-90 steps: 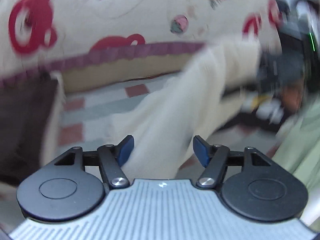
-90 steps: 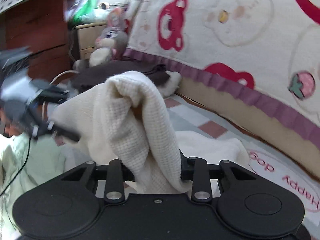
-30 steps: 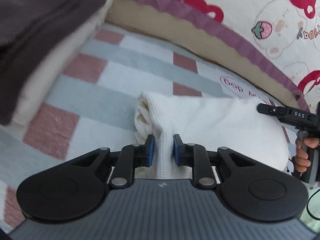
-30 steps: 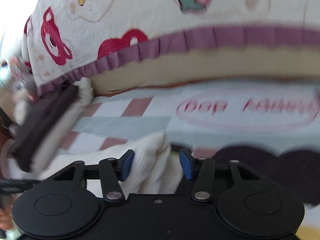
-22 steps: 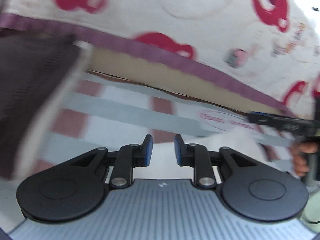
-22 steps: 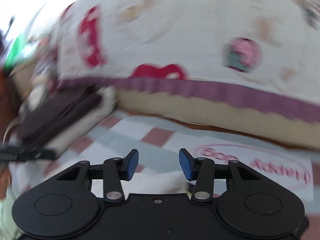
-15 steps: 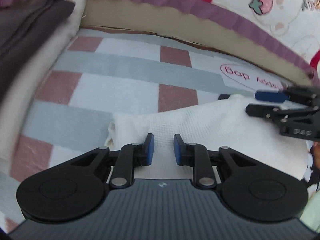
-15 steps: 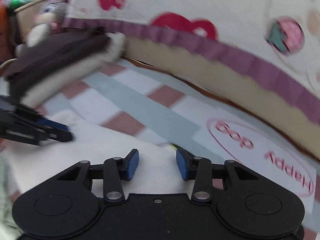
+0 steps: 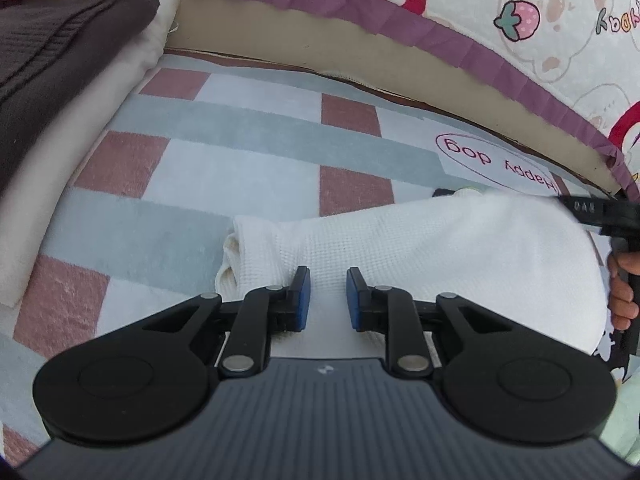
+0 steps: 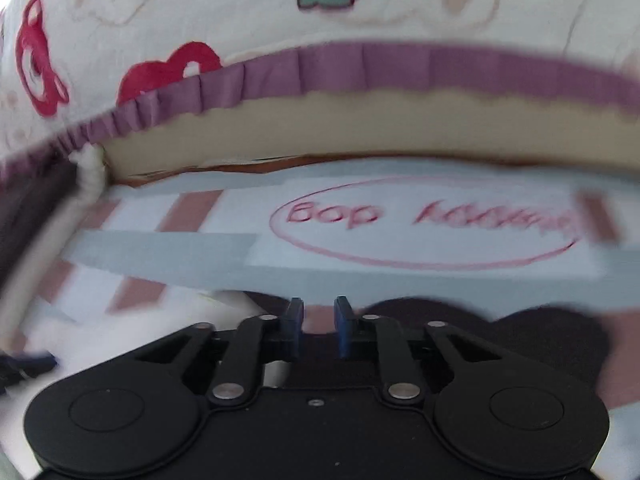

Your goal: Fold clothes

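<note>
The white garment [image 9: 440, 248] lies under the left gripper [image 9: 327, 294], pinched there; the right gripper [image 10: 318, 330] is closing on nothing, so the fold may slip.

Bright, even daylight; sharp left-wrist view with bowed fisheye edges, motion-smeared right-wrist view, soft shadows.

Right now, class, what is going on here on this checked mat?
A person is folding clothes with a handheld gripper in each hand. The left gripper has its blue pads on either side of a fold of the folded cream waffle-knit garment lying on the pink, grey and white checked mat. The right gripper is closing at the garment's far end. A folded dark grey and cream stack lies alongside.
</note>
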`<action>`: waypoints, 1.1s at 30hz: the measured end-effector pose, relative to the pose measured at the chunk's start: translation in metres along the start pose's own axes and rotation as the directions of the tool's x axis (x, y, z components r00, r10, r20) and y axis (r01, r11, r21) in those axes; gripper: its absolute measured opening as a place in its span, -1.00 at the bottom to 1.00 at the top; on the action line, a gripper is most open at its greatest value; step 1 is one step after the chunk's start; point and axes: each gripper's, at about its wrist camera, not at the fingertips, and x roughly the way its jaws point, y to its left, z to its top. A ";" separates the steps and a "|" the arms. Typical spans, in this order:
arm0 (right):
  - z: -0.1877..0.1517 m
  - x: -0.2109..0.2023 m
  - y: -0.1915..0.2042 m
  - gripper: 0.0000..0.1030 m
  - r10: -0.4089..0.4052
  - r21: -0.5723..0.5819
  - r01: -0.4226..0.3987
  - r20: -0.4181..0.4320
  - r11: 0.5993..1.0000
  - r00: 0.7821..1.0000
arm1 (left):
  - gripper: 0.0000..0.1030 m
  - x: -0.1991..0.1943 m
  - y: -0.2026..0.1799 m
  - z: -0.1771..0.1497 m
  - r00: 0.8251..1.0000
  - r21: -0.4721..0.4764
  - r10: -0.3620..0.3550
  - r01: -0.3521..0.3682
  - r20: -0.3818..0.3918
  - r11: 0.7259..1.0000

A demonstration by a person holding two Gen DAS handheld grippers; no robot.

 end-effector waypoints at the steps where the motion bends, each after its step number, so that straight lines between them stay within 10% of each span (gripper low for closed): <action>1: -0.001 -0.015 0.003 -0.56 0.036 -0.016 -0.035 0.035 0.999 0.999 | -0.61 0.000 0.001 0.000 1.000 -0.003 -0.004 0.004 0.000 1.000; 5: -0.013 -0.077 0.033 -0.19 0.191 -0.144 -0.169 0.153 0.975 0.970 | -0.61 0.001 0.003 0.001 1.000 -0.005 -0.011 0.011 -0.006 1.000; 8: -0.025 -0.092 0.066 -0.09 0.293 -0.329 -0.250 0.088 0.910 0.952 | -0.61 0.001 0.004 0.002 1.000 -0.007 -0.015 0.015 -0.006 1.000; 13: -0.067 -0.063 0.112 0.02 0.093 -0.661 -0.047 0.035 0.749 0.995 | -0.94 -0.010 0.017 0.002 0.998 -0.111 0.066 -0.063 0.017 0.992; 17: -0.072 -0.062 0.102 0.05 0.094 -0.612 -0.035 0.064 0.790 0.994 | -0.63 -0.050 0.023 -0.003 0.923 -0.140 0.382 -0.372 0.052 0.918; 23: -0.068 -0.063 0.089 0.09 0.146 -0.558 -0.092 0.052 0.825 0.988 | -0.44 -0.089 0.014 -0.037 0.980 -0.243 0.135 -0.096 0.149 0.965; 27: -0.074 -0.060 0.079 0.09 0.184 -0.547 -0.120 0.064 0.828 0.981 | -0.20 -0.081 -0.023 -0.053 0.985 -0.077 0.080 -0.069 0.150 0.995; 33: -0.072 -0.058 0.078 0.08 0.181 -0.526 -0.142 0.022 0.838 0.983 | -0.25 -0.063 -0.012 -0.066 0.995 -0.148 0.094 -0.089 0.022 0.985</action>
